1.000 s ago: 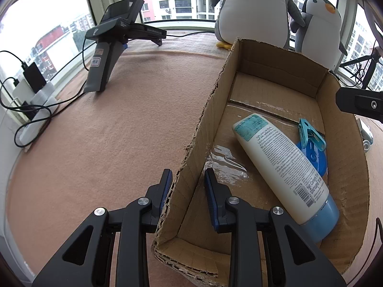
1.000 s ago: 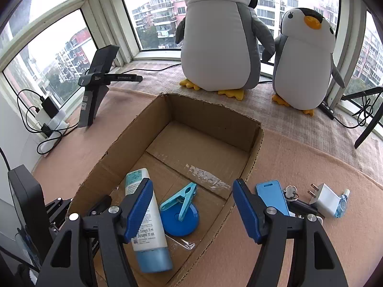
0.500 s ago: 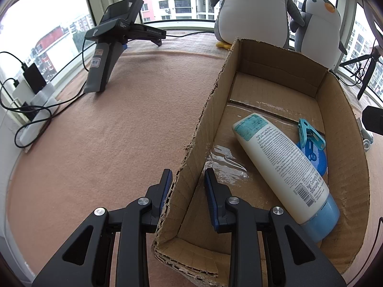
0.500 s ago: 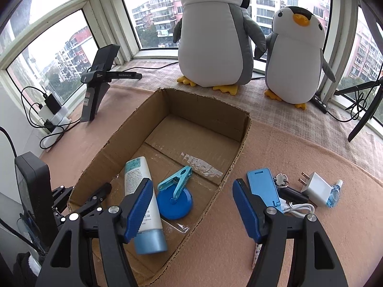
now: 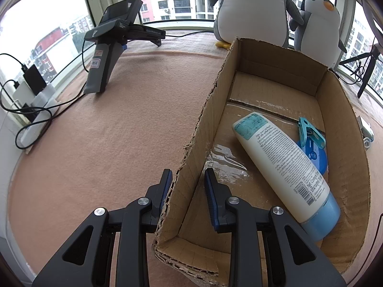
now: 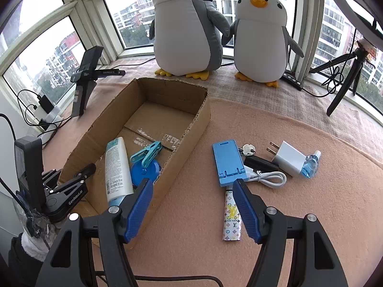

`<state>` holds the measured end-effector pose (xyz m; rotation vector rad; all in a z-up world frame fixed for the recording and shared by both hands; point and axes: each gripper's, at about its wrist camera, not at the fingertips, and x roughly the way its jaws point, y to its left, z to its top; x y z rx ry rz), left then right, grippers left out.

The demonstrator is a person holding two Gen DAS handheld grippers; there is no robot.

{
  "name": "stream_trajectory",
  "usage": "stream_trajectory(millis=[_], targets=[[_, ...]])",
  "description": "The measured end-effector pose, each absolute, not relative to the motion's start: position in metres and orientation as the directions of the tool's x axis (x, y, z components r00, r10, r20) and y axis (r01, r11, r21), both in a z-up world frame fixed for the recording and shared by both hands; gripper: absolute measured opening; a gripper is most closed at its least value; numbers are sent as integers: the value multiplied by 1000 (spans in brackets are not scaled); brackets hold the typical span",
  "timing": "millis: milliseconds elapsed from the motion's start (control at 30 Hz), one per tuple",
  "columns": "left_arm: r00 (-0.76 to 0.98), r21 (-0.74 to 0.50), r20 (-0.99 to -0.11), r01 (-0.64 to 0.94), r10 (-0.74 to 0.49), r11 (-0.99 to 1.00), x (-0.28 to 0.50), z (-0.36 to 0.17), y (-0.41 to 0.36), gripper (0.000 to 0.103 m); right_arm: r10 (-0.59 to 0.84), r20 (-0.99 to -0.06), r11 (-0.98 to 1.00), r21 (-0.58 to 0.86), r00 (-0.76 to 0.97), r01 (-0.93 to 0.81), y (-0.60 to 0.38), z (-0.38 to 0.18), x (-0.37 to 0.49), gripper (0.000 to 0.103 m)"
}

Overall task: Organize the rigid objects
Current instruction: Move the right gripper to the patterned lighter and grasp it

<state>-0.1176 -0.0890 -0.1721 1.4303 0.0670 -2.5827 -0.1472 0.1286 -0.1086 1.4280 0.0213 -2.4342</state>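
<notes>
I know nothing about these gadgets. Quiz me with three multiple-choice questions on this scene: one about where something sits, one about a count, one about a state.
1. Where is the lotion tube?
A. In the cardboard box
B. On the mat
C. On the windowsill

2. How many plush penguins stand by the window?
A. One
B. Two
C. Three

3. The right gripper is:
A. Shut on the charger
B. Holding the box
C. Open, holding nothing

Answers: 1 A, it lies on the box floor beside the teal clip. 2 B, a big one and a smaller one. 3 C, its blue fingers are spread wide over the mat.
</notes>
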Motion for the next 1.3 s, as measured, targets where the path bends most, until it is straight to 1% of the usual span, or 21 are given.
stream_trajectory(millis=[367, 433, 500, 567, 633, 833, 867, 967, 1033, 1067, 1100, 1300], targets=[[-516, 61, -843, 183, -149, -981, -117, -171, -89, 26, -227, -888, -966, 153, -399, 208, 174, -137, -139, 65], [-516, 63, -843, 184, -150, -981, -117, -172, -89, 26, -224, -894, -966, 151, -389, 210, 176, -142, -140, 61], [-516, 63, -843, 184, -151, -981, -117, -172, -89, 26, -219, -900, -966, 146, -377, 213, 175, -148, -142, 54], [-515, 63, -843, 185, -151, -981, -117, -172, -89, 26, -211, -906, -967, 139, -367, 214, 173, -155, -146, 52], [-516, 64, -843, 184, -152, -981, -117, -172, -89, 26, -199, -912, -968, 127, -359, 215, 171, -161, -150, 47], [-516, 64, -843, 184, -152, -981, -117, -172, -89, 26, -171, -923, -971, 100, -344, 216, 161, -175, -161, 37], [-515, 64, -843, 185, -152, -981, -117, -172, -89, 26, -169, -925, -971, 98, -341, 217, 159, -177, -163, 33], [-516, 64, -843, 184, -152, -981, -117, -172, -89, 26, -139, -928, -972, 60, -347, 229, 153, -179, -166, 31], [-516, 63, -843, 185, -152, -981, -117, -172, -89, 26, -126, -929, -970, 42, -347, 241, 150, -179, -166, 27], [-515, 64, -843, 185, -152, -981, -117, -172, -89, 26, -115, -930, -969, 28, -350, 245, 150, -179, -166, 22], [-516, 64, -843, 185, -152, -981, -117, -172, -89, 26, -110, -930, -968, 20, -351, 250, 150, -179, -165, 21], [-515, 64, -843, 184, -152, -981, -117, -172, -89, 26, -108, -932, -966, 15, -347, 259, 156, -177, -155, 21]])
